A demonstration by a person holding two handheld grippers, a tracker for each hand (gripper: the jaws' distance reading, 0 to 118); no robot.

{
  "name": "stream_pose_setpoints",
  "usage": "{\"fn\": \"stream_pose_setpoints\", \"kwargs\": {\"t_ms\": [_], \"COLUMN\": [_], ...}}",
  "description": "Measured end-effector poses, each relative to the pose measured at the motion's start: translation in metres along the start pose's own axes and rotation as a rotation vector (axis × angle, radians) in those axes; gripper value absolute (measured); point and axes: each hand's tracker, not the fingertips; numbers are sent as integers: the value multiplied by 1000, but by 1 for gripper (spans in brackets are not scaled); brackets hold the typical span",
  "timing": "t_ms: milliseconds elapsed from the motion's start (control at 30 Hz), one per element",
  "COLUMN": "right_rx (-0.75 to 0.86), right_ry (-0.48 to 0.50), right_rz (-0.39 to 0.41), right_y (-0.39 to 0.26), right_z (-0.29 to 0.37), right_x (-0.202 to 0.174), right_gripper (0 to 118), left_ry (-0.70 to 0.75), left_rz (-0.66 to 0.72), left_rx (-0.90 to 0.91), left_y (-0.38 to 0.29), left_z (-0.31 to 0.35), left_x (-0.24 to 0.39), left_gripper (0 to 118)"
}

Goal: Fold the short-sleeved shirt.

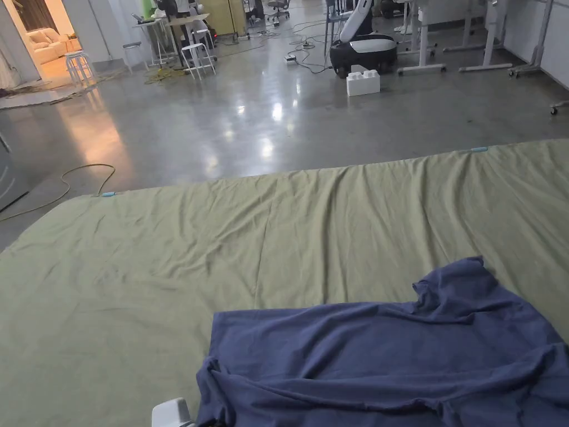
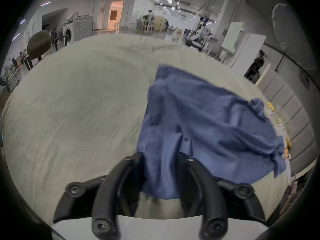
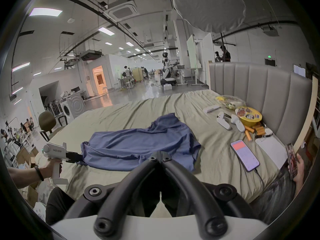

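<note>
Shirt (image 3: 138,145) lies rumpled on the bed (image 1: 166,267); left tongs (image 2: 160,159) seemingly clamp its edge, right tongs (image 3: 160,154) pressed together, empty.

You have open bed (image 1: 166,267) left of and beyond the shirt (image 1: 389,356); on its right, a phone (image 3: 245,155) and scattered clutter (image 3: 242,120) block your way.

glossy grey concrete floor (image 1: 266,122); white stools (image 1: 197,58); grey padded headboard (image 3: 251,91); ceiling strip lights (image 3: 45,12).
</note>
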Motion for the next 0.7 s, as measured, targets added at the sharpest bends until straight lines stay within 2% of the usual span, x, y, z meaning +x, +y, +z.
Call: {"fn": "stream_pose_setpoints", "kwargs": {"t_ms": [67, 233, 333, 367, 400, 433, 467, 533, 600, 700], "right_rx": [-17, -81, -146, -154, -181, -223, -242, -273, -343, -476], "right_ry": [-11, -25, -88, -85, -103, -143, -171, -187, -204, -289], "right_rz": [0, -5, -109, -138, -163, -169, -182, -196, -217, -107], "right_y": [-4, -3, -2, -5, -7, -10, -15, -23, -33, -56], "right_z": [-4, -41, -98, -123, -147, -174, -197, -235, -266, -289], "right_x": [2, 11, 33, 44, 56, 64, 71, 84, 90, 83], "right_gripper": [0, 0, 6, 21, 56, 79, 85, 80, 80, 70], "left_ry": [-11, 84, 93, 90, 85, 78, 75, 72, 76, 90], "left_rz": [-58, -217, -347, -356, -338, -324, -304, -289, -304, -321], "left_rx": [63, -19, -57, -71, -71, -75, -71, -69, -65, -53], "left_y": [-3, -1, 2, 5, 7, 8, 8, 7, 4, 1], "left_z": [7, -3, -10, -9, -9, -9, -9, -9, -7, -10], "left_x": [10, 37, 44, 43, 42, 38, 36, 36, 38, 39], "left_gripper": [12, 10, 9, 9, 9, 9, 9, 9, 9, 9]}}
